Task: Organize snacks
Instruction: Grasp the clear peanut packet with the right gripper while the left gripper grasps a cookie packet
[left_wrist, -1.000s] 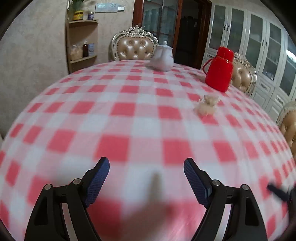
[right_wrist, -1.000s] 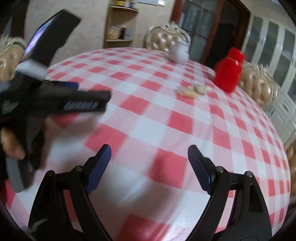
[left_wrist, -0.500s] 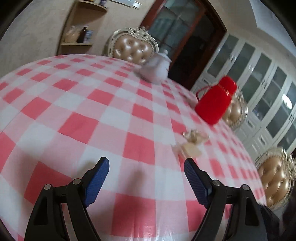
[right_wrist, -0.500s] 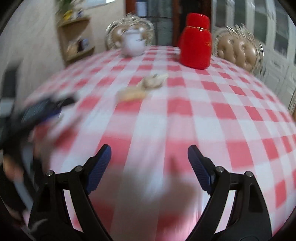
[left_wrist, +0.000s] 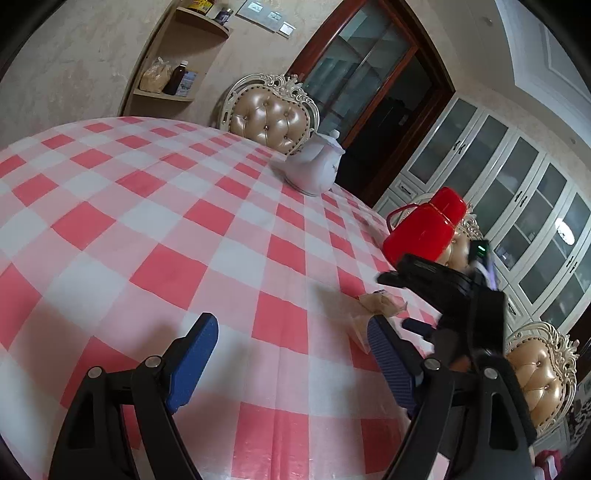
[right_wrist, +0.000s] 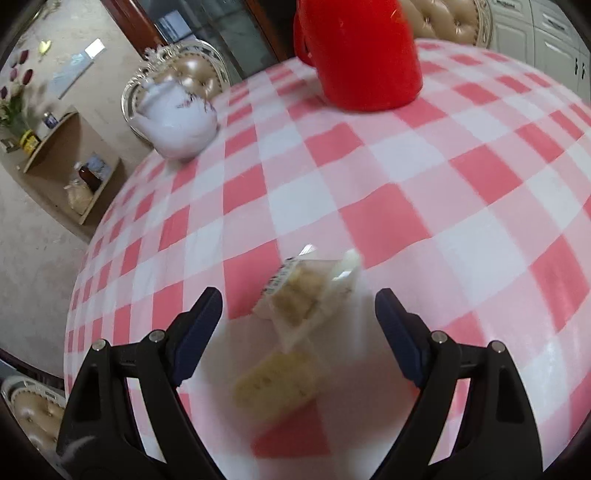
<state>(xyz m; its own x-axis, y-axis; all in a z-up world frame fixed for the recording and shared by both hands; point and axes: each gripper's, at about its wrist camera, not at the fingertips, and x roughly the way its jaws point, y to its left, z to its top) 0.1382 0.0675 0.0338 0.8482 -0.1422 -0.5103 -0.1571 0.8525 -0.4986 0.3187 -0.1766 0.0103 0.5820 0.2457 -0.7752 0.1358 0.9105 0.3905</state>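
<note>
Two wrapped snack cakes lie on the red-and-white checked tablecloth (right_wrist: 388, 221). In the right wrist view one snack in clear wrap (right_wrist: 306, 291) lies just ahead of my right gripper (right_wrist: 299, 321), between its open fingers, and a second blurred snack (right_wrist: 277, 380) lies nearer. My right gripper is empty. In the left wrist view the snacks (left_wrist: 380, 304) show beside the right finger, partly hidden by the right gripper's black body (left_wrist: 454, 295). My left gripper (left_wrist: 291, 347) is open and empty over the cloth.
A red thermos jug (right_wrist: 362, 55) stands beyond the snacks and shows in the left wrist view (left_wrist: 424, 229). A white teapot (right_wrist: 177, 118) stands at the far side (left_wrist: 314, 166). Padded chairs (left_wrist: 273, 110) ring the table. A wall shelf (left_wrist: 173, 77) holds jars.
My right gripper has moved forward and down to the snacks, which now lie between its fingers. My left gripper has swung so the right gripper enters its view at the right.
</note>
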